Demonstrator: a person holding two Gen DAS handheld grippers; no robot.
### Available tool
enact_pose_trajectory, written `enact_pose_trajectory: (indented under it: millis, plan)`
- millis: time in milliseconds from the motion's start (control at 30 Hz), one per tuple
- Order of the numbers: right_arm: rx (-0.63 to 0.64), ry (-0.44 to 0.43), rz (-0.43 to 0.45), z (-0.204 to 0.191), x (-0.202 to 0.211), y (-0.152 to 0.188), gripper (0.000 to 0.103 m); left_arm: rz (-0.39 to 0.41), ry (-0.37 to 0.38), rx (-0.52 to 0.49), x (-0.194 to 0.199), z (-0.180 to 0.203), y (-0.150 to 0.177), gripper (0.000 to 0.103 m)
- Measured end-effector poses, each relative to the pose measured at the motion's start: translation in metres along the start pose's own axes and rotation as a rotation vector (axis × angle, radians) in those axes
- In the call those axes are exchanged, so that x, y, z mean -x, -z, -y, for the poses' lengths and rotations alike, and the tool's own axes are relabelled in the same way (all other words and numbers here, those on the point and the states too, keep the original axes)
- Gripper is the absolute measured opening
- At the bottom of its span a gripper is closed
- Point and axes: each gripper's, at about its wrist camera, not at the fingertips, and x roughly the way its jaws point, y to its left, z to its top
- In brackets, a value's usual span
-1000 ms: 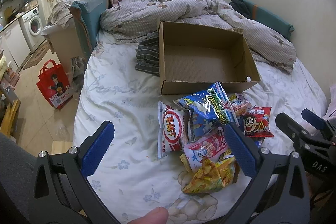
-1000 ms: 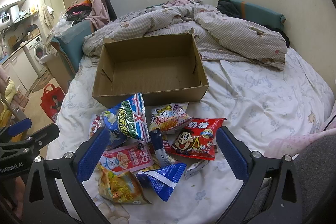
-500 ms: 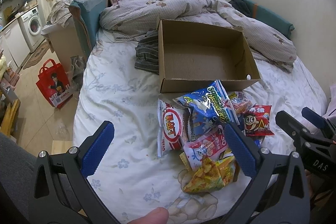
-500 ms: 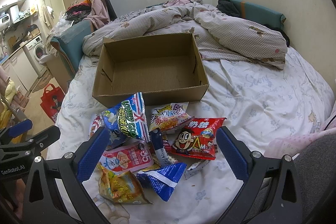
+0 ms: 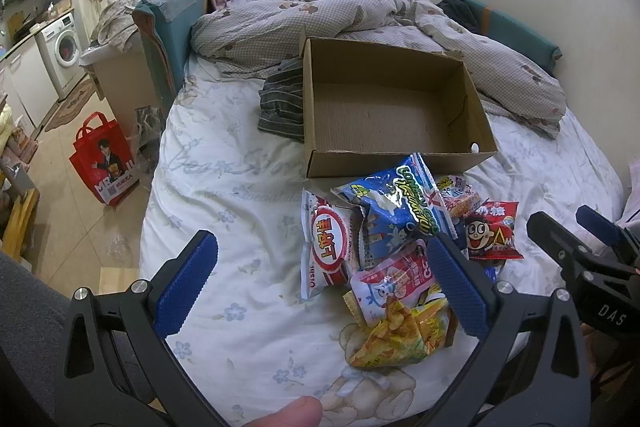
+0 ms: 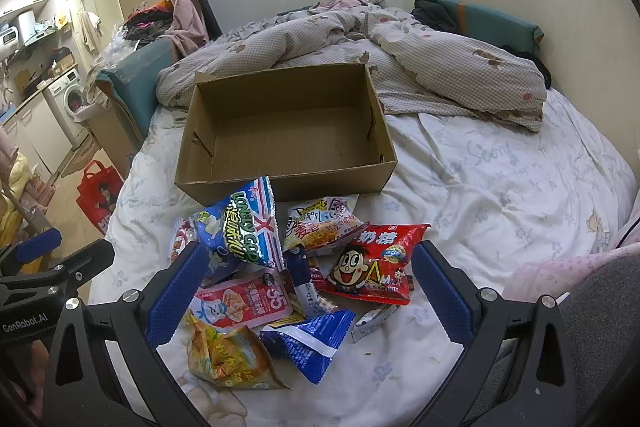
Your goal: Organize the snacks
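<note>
The snack packets lie in one loose heap on the white flowered bed sheet (image 6: 500, 195), just in front of an open cardboard box (image 6: 280, 131). The box has nothing inside it.

In the right wrist view the heap is at the centre. A blue "Lonely God" bag (image 6: 244, 227) leans against the near wall of the box, at about 11 o'clock of the heap. A white and orange packet (image 6: 320, 223) lies at 12 o'clock, touching the box wall. A red milk candy bag with a cartoon face (image 6: 372, 267) is at 2 o'clock. A pink pouch (image 6: 244, 301) is at 8 o'clock, and a yellow chip bag (image 6: 228, 357) is at 7 o'clock. A dark blue packet (image 6: 308, 343) is at 6 o'clock. In the left wrist view a white bag with a red oval (image 5: 326, 247) shows at the 9 o'clock edge of the heap.

The right gripper (image 6: 308, 291) is spread wide above the heap, its blue pads on either side, and it holds nothing. The left gripper (image 5: 320, 287) is also wide open and holds nothing, mostly over bare sheet at the 9 o'clock side of the heap.

Behind the box, at 12 o'clock, lies a crumpled checked duvet (image 6: 420, 51). A red shopping bag (image 5: 106, 159) stands on the floor at 9 o'clock.
</note>
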Motion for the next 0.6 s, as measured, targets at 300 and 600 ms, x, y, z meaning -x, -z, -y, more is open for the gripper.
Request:
enact_pose_trajectory:
  millis: [300,600]
  plan:
    - [0.001,0.0,-0.001,0.0,-0.0002,-0.0002,0.103,0.001,-0.001,0.001,-0.0001,-0.0006,0.0,0.103]
    - [0.004,-0.002,0.005,-0.0009,0.0003,0.001,0.103,0.002,0.0,-0.001,-0.0005,-0.0005,0.0006,0.103]
